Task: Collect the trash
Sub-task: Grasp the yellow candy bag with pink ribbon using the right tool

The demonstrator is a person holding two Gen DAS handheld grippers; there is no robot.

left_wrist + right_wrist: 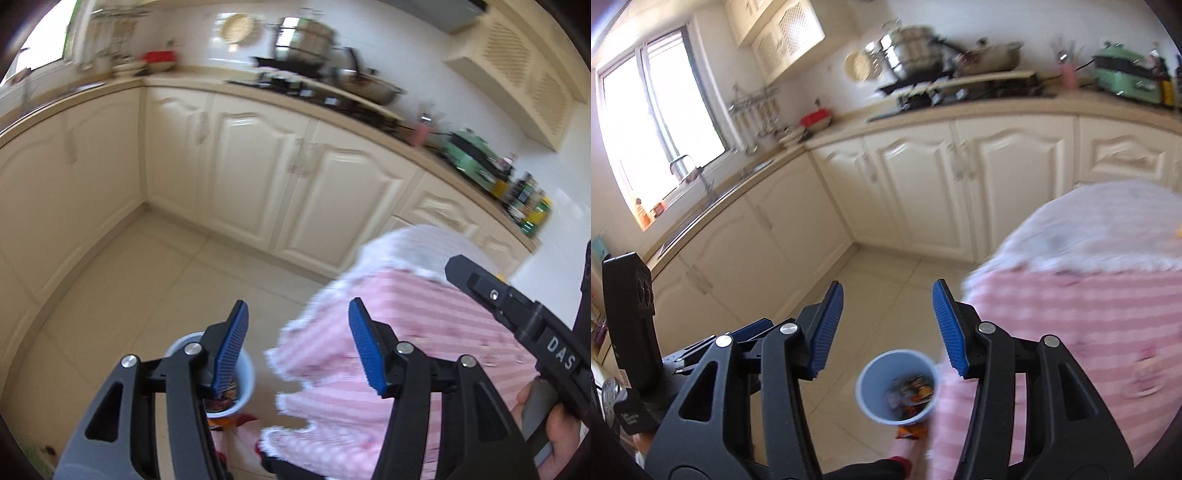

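A small pale-blue bin (871,391) stands on the tiled floor beside a table draped in a pink striped cloth (1071,332). Colourful wrappers (912,391) lie inside it. An orange wrapper (910,430) lies on the floor against its near side. My right gripper (887,286) hangs above the bin, open, with nothing between its blue pads. My left gripper (298,304) is open as well and holds nothing; its left finger covers part of the bin (246,380). The right gripper's black body (517,314) shows over the cloth (424,332).
Cream cabinets (258,166) run along an L-shaped counter (960,110) carrying a hob with steel pots (310,48), a green appliance (472,155) and bottles (528,199). A sink and tap (683,166) sit under the window. Pale floor tiles (147,295) lie ahead.
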